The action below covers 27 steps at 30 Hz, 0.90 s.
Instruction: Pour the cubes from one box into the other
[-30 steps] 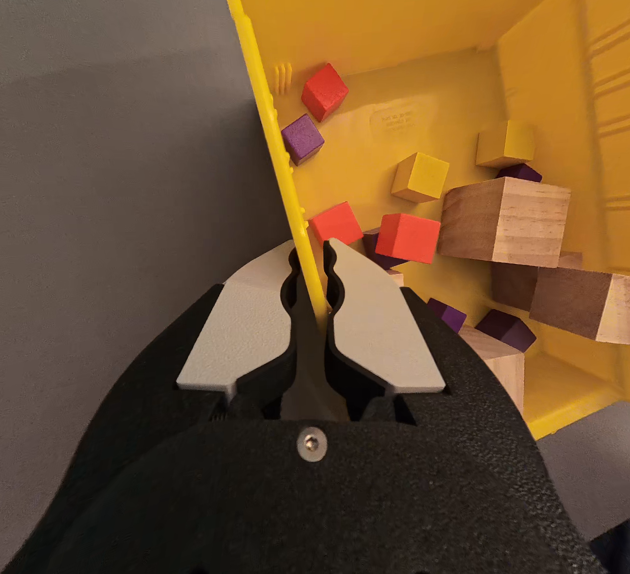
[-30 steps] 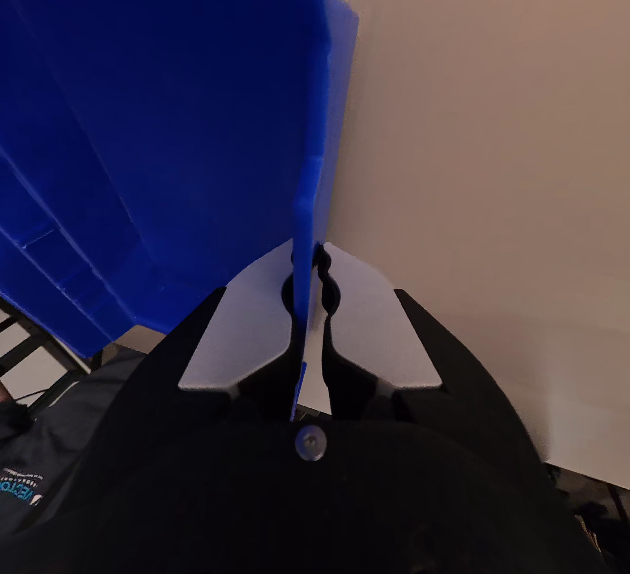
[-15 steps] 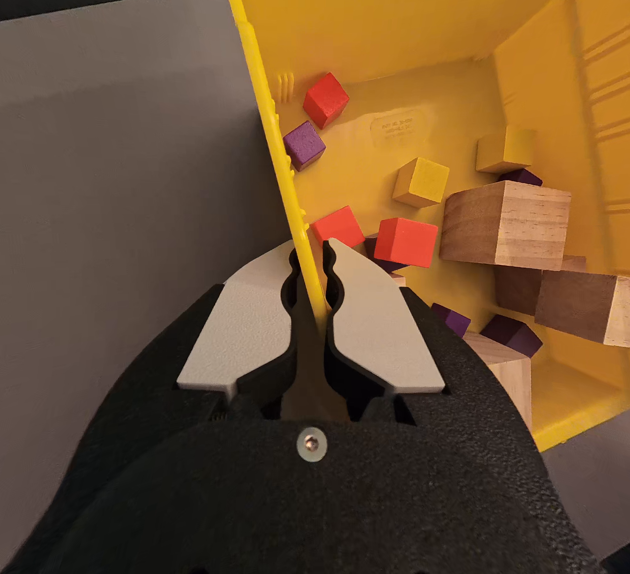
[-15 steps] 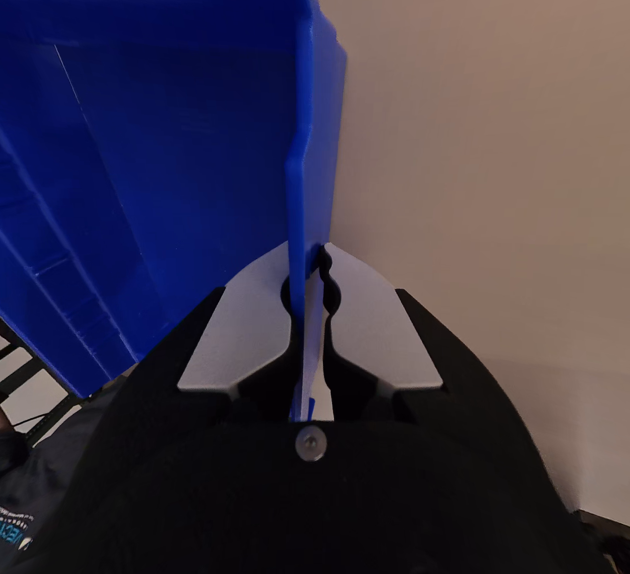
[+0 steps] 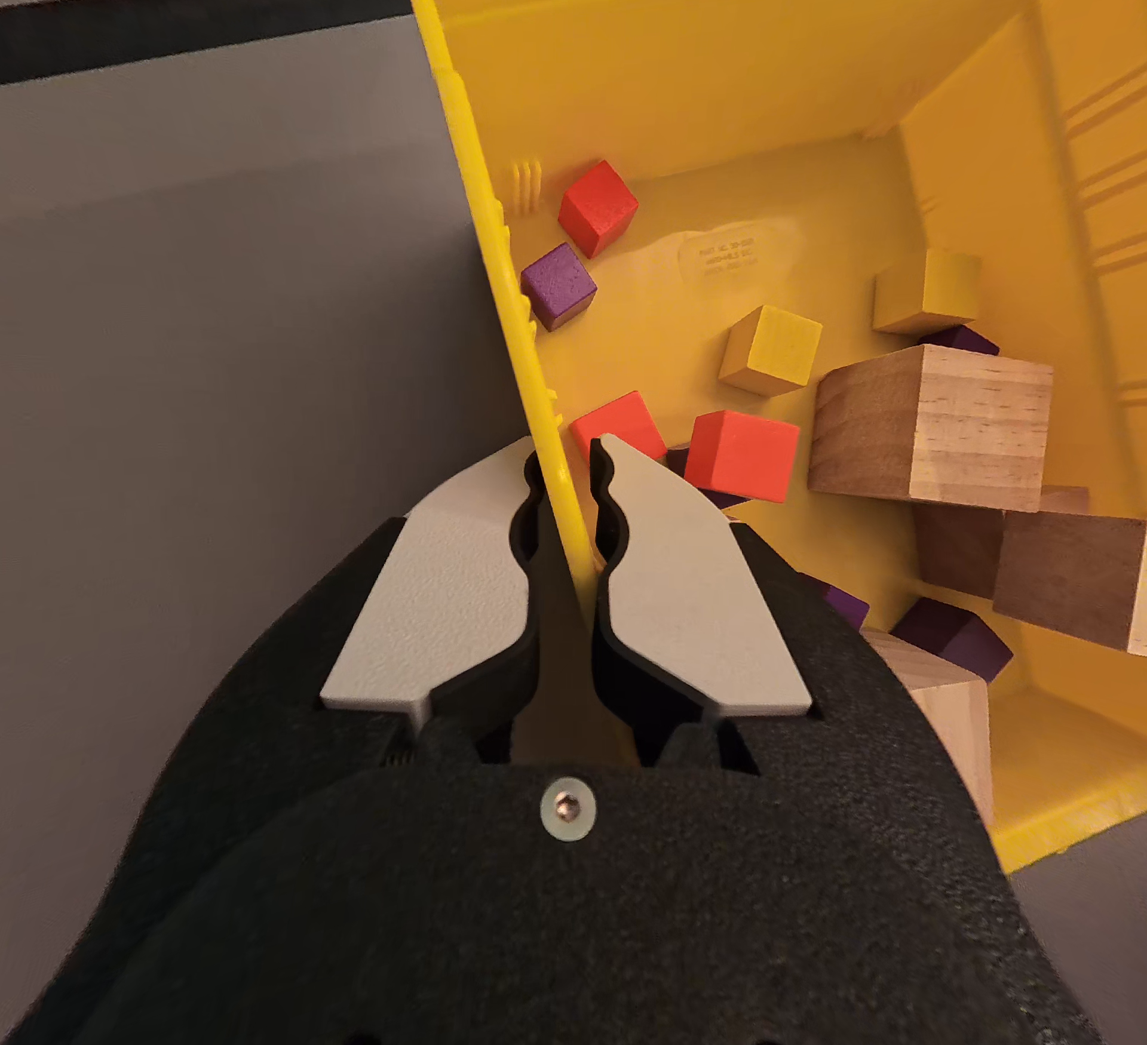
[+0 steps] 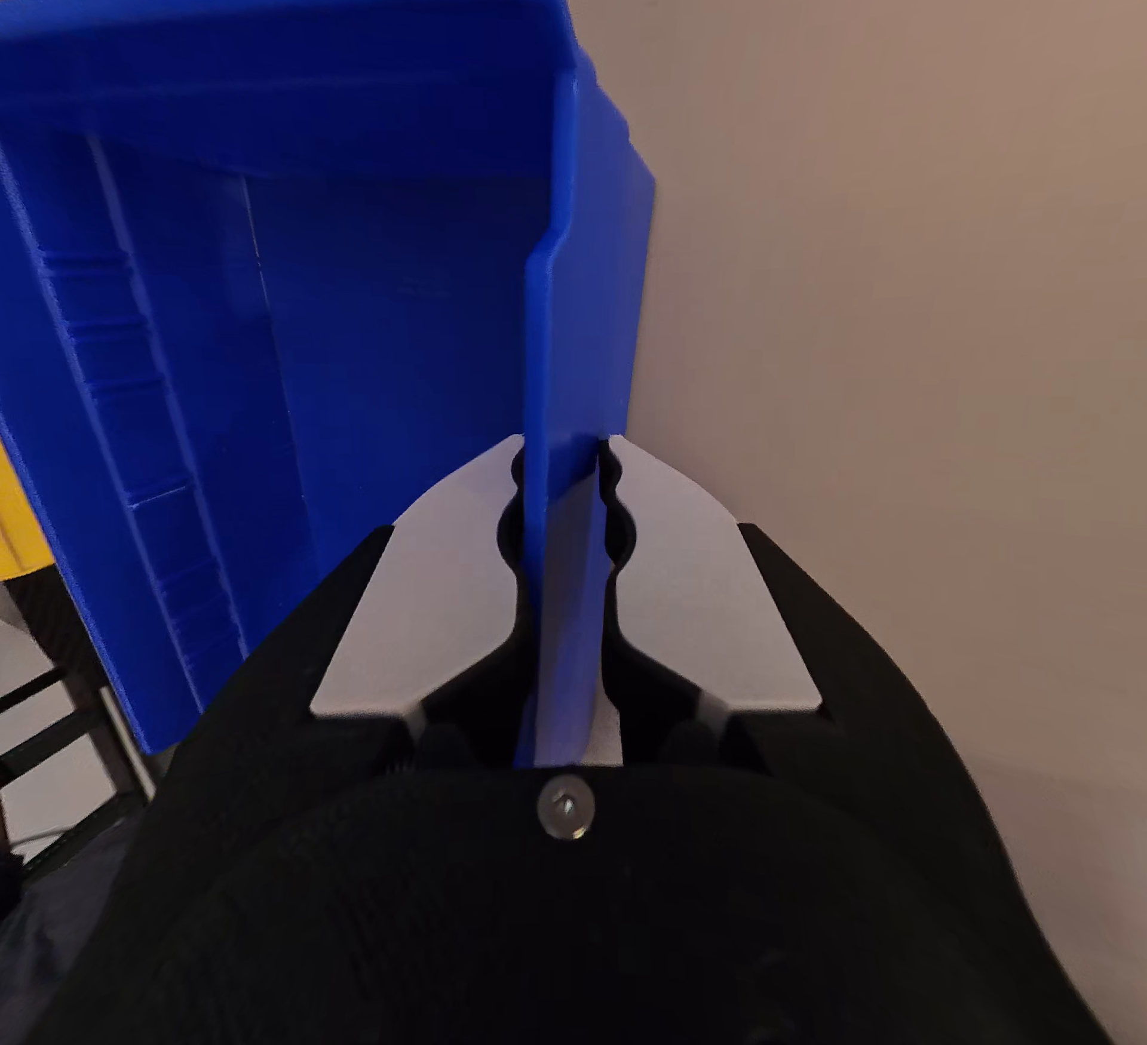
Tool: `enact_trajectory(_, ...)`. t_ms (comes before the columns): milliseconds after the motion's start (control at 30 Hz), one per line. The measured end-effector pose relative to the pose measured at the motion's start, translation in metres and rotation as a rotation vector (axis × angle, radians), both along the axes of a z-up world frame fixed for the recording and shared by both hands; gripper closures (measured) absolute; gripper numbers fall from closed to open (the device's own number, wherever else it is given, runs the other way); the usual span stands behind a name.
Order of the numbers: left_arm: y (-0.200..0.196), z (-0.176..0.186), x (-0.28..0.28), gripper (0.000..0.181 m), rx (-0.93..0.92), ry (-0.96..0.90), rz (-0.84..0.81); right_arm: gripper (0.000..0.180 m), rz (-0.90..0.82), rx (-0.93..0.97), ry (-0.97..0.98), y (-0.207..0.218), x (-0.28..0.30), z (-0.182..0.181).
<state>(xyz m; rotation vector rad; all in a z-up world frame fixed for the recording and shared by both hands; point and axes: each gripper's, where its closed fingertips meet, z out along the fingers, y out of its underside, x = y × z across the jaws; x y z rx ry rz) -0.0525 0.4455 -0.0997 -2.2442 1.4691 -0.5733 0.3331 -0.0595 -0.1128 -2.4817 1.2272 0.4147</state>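
Note:
My left gripper (image 5: 562, 444) is shut on the left wall of a yellow box (image 5: 683, 53). Inside it lie several small cubes: red (image 5: 597, 207), purple (image 5: 558, 285), yellow (image 5: 773, 349) and orange-red (image 5: 742, 455), plus larger pale wood (image 5: 931, 426) and dark wood (image 5: 1067, 578) blocks piled at the right. My right gripper (image 6: 562, 444) is shut on the right wall of a blue box (image 6: 310, 209). The blue box is held up and tilted, and its visible inside shows no cubes. A sliver of the yellow box (image 6: 15, 519) shows at the left edge of the right wrist view.
A grey tabletop (image 5: 217, 333) lies left of the yellow box, with a dark strip (image 5: 186, 29) along its far edge. A pale wall (image 6: 900, 333) is behind the blue box. A dark metal frame (image 6: 56, 723) shows at the lower left of the right wrist view.
The blue box has swung so its far rim and inside come into view, and the yellow box now shows at the left. The left view has shifted slightly; the cubes barely moved.

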Motion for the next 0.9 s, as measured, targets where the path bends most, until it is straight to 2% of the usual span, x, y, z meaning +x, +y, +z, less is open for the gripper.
enact_trajectory(67, -0.001, 0.001, 0.003, 0.161, -0.006, -0.040, -0.006, 0.156, -0.009, 0.049, -0.087, 0.003, 0.008, 0.014)
enact_trajectory(167, 0.003, 0.015, 0.005, 0.150, -0.026, -0.208, 0.035, 0.154, -0.019, 0.123, -0.360, 0.005, 0.028, 0.058)
enact_trajectory(267, 0.006, 0.044, 0.002, 0.151, -0.027, -0.419, 0.062, 0.154, 0.013, 0.198, -0.672, 0.005, 0.031, 0.113)
enact_trajectory(333, 0.003, 0.048, -0.004, 0.155, -0.038, -0.449, 0.046, 0.154, 0.041, 0.253, -0.863, 0.005, 0.020, 0.146)
enact_trajectory(400, -0.005, 0.033, -0.005, 0.154, -0.099, -0.361, 0.025, 0.154, 0.058, 0.352, -1.001, 0.008, 0.003, 0.174)
enact_trajectory(500, -0.012, 0.013, -0.004, 0.153, -0.144, -0.195, 0.010, 0.131, 0.078, 0.555, -1.118, 0.017, -0.027, 0.206)
enact_trajectory(567, -0.011, 0.003, -0.009, 0.162, -0.122, -0.047, 0.016, 0.120, 0.113, 0.687, -1.172, 0.026, -0.049, 0.222)
enact_trajectory(667, -0.006, -0.001, -0.016, 0.173, -0.035, 0.091, 0.020, 0.113, 0.133, 0.799, -1.191, 0.038, -0.075, 0.238)
enact_trajectory(733, 0.000, -0.002, -0.020, 0.175, 0.019, 0.127, 0.020, 0.113, 0.141, 0.875, -1.165, 0.044, -0.092, 0.248)
enact_trajectory(900, 0.016, -0.001, -0.040, 0.174, 0.001, 0.091, 0.083, 0.114, 0.217, 0.979, -1.152, 0.057, -0.120, 0.264)
